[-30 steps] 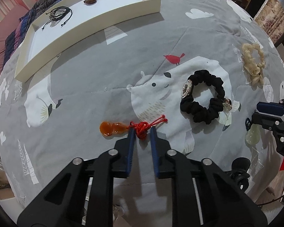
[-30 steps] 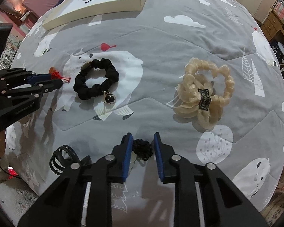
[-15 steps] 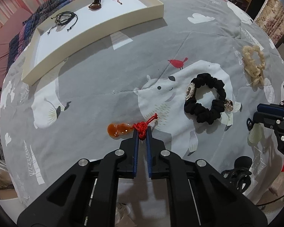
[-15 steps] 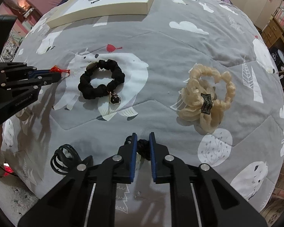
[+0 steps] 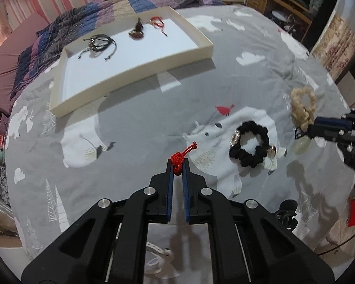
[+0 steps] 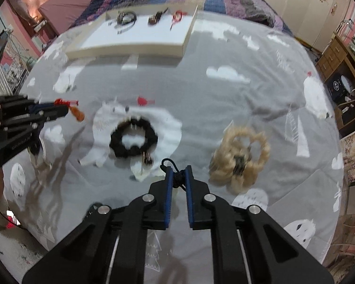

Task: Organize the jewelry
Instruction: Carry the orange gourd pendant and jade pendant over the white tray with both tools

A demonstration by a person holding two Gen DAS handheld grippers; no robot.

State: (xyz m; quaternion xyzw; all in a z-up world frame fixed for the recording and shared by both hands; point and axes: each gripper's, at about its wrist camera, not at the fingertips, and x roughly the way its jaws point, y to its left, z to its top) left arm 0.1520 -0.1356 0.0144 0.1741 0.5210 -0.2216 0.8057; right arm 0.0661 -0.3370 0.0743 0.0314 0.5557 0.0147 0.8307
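With my left gripper point(image 5: 178, 166) clamped on the red knotted cord point(image 5: 177, 159) and my right gripper point(image 6: 178, 178) pinching a black cord point(image 6: 176, 177), both above the grey bedspread point(image 5: 135, 127), I should carry them gently to the white tray point(image 5: 135, 71), though each pendant mostly hangs hidden beneath the jaws.
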